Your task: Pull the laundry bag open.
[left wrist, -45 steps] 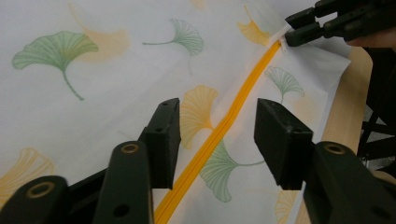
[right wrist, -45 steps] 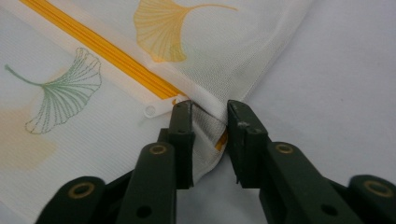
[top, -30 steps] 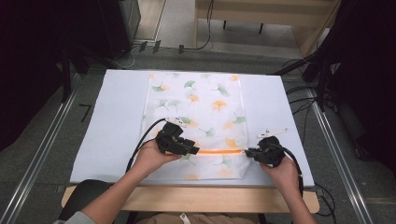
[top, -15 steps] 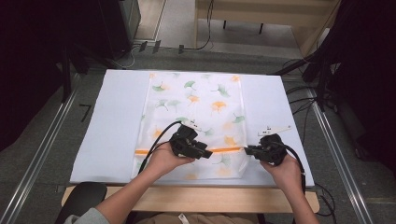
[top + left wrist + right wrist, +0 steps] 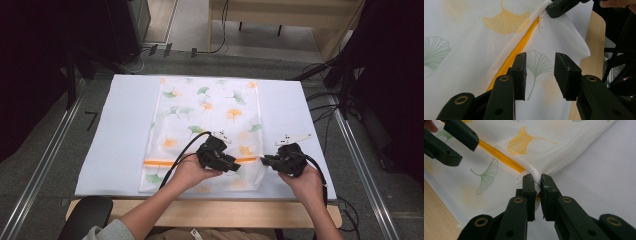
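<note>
Left claw [image 5: 235, 166]: apart, with nothing between the pads; the jaws have just been closing. In the left claw view it [image 5: 540, 75] hovers over a green leaf print, the orange zipper just beside its left-hand jaw.
Right claw [image 5: 266, 161]: clamped on the white bunched edge of the mesh bag at the zipper's end; in its own view [image 5: 537, 185] the fabric fold is squeezed between the two pads.
Mesh bag [image 5: 210, 115]: white laundry bag printed with green and orange ginkgo leaves, flat on the counter, stretching away from both claws toward the far edge; its near corner lies under the left claw.
Zipper [image 5: 165, 163]: an orange line across the bag's near part, running from the left claw's outer side to the right claw's grip [image 5: 499, 156].
Zipper pull [image 5: 541, 23]: small and white, at the zipper's end just beside the right claw's tips, ahead of the left claw.
Counter [image 5: 115, 140]: pale blue-white cover under the bag, with a wooden edge on the near side.
Hands: one hand holds each claw; the two claws are near each other, not touching.
</note>
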Demonstrator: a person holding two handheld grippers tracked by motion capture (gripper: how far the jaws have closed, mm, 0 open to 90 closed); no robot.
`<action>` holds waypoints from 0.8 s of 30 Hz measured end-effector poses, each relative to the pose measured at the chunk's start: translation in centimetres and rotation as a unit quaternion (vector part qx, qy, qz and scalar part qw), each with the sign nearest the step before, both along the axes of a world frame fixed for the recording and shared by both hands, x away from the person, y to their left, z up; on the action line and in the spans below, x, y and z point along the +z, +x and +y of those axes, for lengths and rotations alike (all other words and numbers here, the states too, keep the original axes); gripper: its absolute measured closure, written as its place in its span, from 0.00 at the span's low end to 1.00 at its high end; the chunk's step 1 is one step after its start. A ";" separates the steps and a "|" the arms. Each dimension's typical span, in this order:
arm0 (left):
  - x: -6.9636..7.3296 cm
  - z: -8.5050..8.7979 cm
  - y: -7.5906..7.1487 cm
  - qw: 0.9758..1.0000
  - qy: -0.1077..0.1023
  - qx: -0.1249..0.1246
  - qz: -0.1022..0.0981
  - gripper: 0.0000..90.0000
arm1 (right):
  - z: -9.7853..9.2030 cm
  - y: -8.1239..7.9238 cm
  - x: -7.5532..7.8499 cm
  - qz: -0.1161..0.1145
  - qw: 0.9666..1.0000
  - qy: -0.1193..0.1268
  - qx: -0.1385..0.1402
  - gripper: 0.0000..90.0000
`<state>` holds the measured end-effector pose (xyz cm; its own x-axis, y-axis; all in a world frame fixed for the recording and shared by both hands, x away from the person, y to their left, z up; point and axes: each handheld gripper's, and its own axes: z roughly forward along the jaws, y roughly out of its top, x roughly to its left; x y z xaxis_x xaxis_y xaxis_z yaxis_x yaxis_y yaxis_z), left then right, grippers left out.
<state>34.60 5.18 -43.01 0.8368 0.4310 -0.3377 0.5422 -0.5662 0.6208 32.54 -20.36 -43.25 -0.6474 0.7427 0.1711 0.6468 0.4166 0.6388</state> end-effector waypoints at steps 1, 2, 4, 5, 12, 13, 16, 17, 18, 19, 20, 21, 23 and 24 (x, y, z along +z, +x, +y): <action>0.0 0.0 0.0 1.000 0.000 0.000 0.000 0.71 | 0.0 0.0 0.0 0.000 1.000 0.001 0.000 0.94; 0.0 -0.6 0.0 1.000 0.001 -0.008 0.000 0.72 | 0.0 0.0 0.1 -0.003 1.000 0.002 0.003 0.94; 0.0 -1.3 -0.1 1.000 -0.001 -0.016 -0.002 0.73 | 0.1 -0.1 0.2 -0.003 1.000 0.002 0.005 0.94; 0.0 -1.7 -0.2 1.000 0.001 -0.016 -0.001 0.73 | 0.1 -0.1 0.2 -0.003 1.000 0.002 0.005 0.94; -0.6 -2.9 0.1 1.000 0.005 -0.019 0.001 0.75 | 0.2 -0.2 0.4 -0.013 1.000 0.014 0.019 0.94; -0.8 -3.0 0.3 1.000 0.005 -0.018 0.002 0.75 | 0.2 -0.2 0.5 -0.013 1.000 0.016 0.021 0.94; -1.0 -3.2 0.4 1.000 0.003 -0.018 0.002 0.75 | 0.3 -0.3 0.7 -0.016 0.999 0.023 0.032 0.95; -1.0 -3.2 0.4 1.000 0.003 -0.018 0.002 0.75 | 0.3 -0.3 0.7 -0.016 0.999 0.023 0.032 0.95; -1.1 -3.2 0.5 1.000 0.002 -0.016 0.001 0.75 | 0.4 -0.3 0.8 -0.019 0.999 0.026 0.040 0.95; -1.2 -3.2 0.6 1.000 0.001 -0.015 0.000 0.75 | 0.4 -0.3 0.8 -0.019 0.999 0.028 0.043 0.95; -1.3 -3.2 0.7 1.000 -0.002 -0.015 -0.001 0.75 | 0.5 -0.3 0.8 -0.020 0.998 0.031 0.048 0.95; -1.3 -3.2 0.7 1.000 -0.003 -0.018 -0.001 0.75 | 0.6 -0.4 0.9 -0.019 0.998 0.033 0.050 0.95; -1.4 -3.1 0.8 1.000 -0.010 -0.018 -0.002 0.75 | 0.8 -0.4 1.0 -0.022 0.998 0.034 0.055 0.95; -1.4 -3.1 0.9 1.000 -0.012 -0.017 -0.002 0.75 | 0.9 -0.5 1.0 -0.022 0.997 0.035 0.058 0.95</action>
<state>35.46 2.09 -44.39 0.8525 0.3939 -0.3437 0.5199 -0.5697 0.6366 32.07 -19.49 -42.24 -0.7359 0.6501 0.1890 0.5675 0.4401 0.6959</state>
